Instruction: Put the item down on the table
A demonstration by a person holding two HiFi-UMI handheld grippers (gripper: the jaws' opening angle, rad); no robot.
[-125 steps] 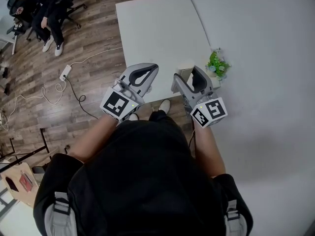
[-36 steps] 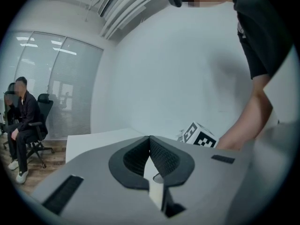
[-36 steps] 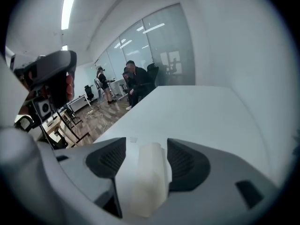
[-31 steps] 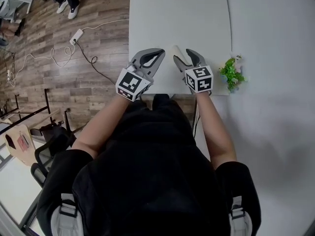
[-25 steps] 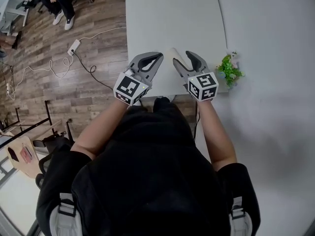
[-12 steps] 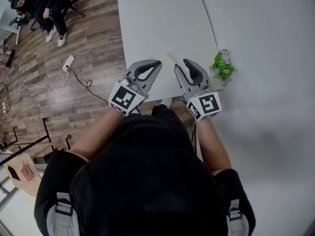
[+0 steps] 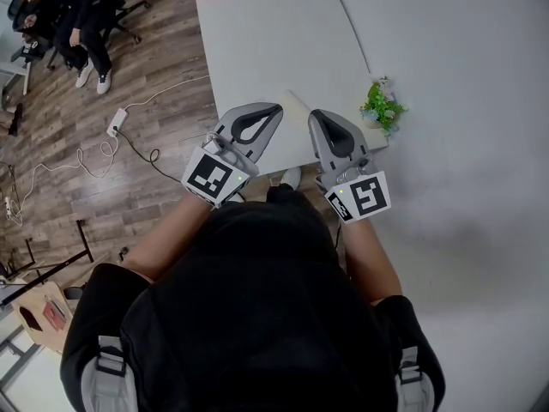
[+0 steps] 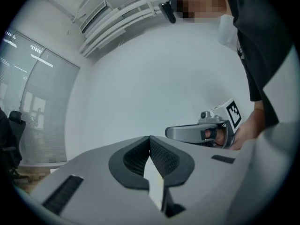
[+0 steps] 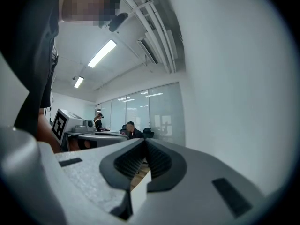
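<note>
A thin pale cream item [image 7: 295, 104] lies flat on the white table [image 7: 266, 41], near its front edge. Neither gripper touches it. My left gripper [image 7: 273, 110] hovers just left of the item, jaws together on nothing [image 8: 150, 137]. To the item's right, over the table's front edge, my right gripper [image 7: 317, 115] is shut and empty too [image 9: 144, 139]. Each gripper view looks up across the room, so the item does not show there. The left gripper view catches the right gripper [image 8: 201, 131] out to its side.
A small potted green plant [image 7: 380, 106] stands at the table's right front corner. To the left, a power strip with cables [image 7: 114, 125] lies on the wooden floor. Seated people [image 7: 77, 15] are at the far left. A white wall runs along the right.
The right gripper's jaws have closed from wide open, and the gripper has drawn back toward me off the cream item, which stays on the table. The left gripper has kept its place.
</note>
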